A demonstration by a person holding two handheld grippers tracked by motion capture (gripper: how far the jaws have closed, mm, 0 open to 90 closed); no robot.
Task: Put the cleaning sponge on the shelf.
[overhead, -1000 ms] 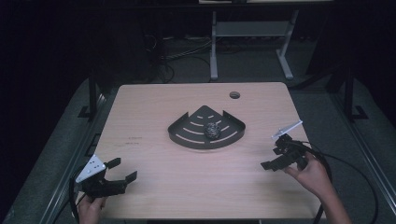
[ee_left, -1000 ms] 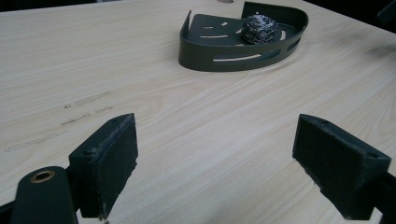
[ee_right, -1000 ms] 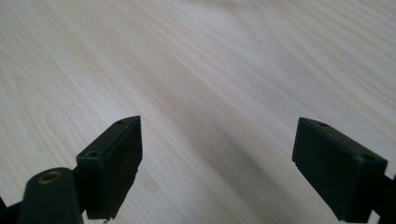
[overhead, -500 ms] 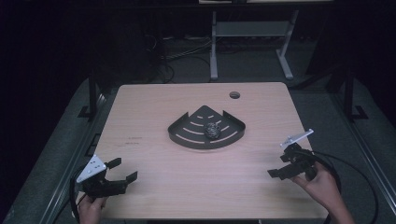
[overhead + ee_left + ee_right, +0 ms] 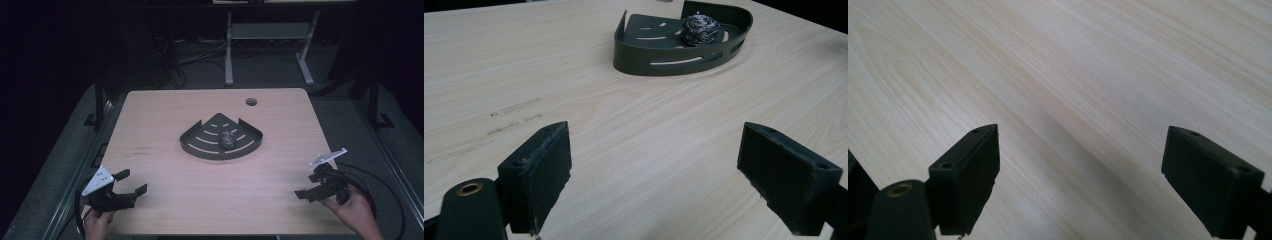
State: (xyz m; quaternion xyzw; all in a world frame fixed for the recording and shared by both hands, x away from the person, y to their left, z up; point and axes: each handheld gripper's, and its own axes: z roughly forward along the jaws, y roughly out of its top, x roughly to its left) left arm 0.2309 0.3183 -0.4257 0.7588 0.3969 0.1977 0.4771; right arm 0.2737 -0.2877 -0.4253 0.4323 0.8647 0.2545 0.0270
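My left claw [image 5: 131, 183] rests near the tabletop's [image 5: 165, 125] near left corner, jaws wide apart and holding nothing; my right claw [image 5: 316, 186] sits near the right edge, likewise spread and empty. Out ahead of both, at mid-table, the dark corner shelf tray [image 5: 195, 142] lies flat with a steel wool scrubber [image 5: 228, 139] inside it, toward the curved wall. I judge the placing done, with both claws well apart from the tray and little left to do.

Dim dark surroundings, evenly lit table [image 5: 165, 115], soft blur
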